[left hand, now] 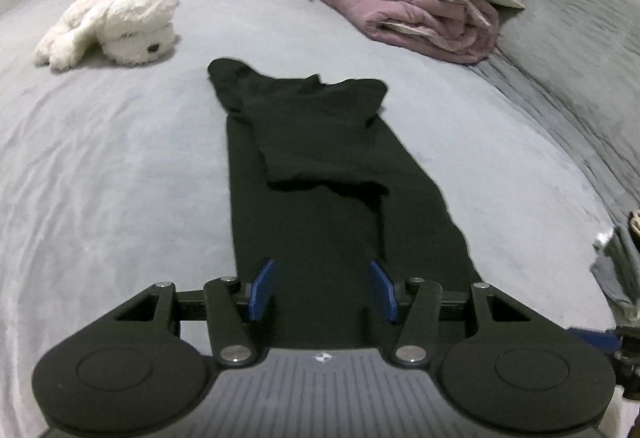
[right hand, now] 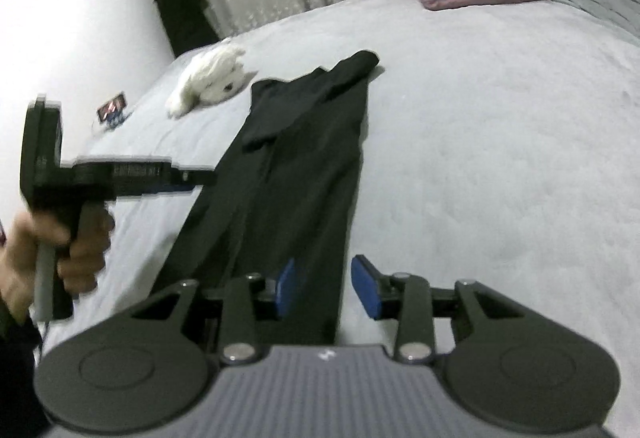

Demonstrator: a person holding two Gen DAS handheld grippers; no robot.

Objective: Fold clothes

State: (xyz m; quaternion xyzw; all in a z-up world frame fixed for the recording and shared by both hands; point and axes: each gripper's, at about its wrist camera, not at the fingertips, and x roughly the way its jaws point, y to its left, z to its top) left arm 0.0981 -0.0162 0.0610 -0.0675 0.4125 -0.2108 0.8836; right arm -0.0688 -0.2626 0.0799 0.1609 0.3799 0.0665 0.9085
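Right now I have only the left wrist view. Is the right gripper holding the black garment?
Observer: No. The right gripper is open, and the right edge of the black garment lies flat between its pads, unpinched.
Operator: Is anything on the bed to the left of the plush toy, outside my view?
Observer: Yes. A small device with a lit screen, perhaps a phone, lies on the bed left of the white plush toy.
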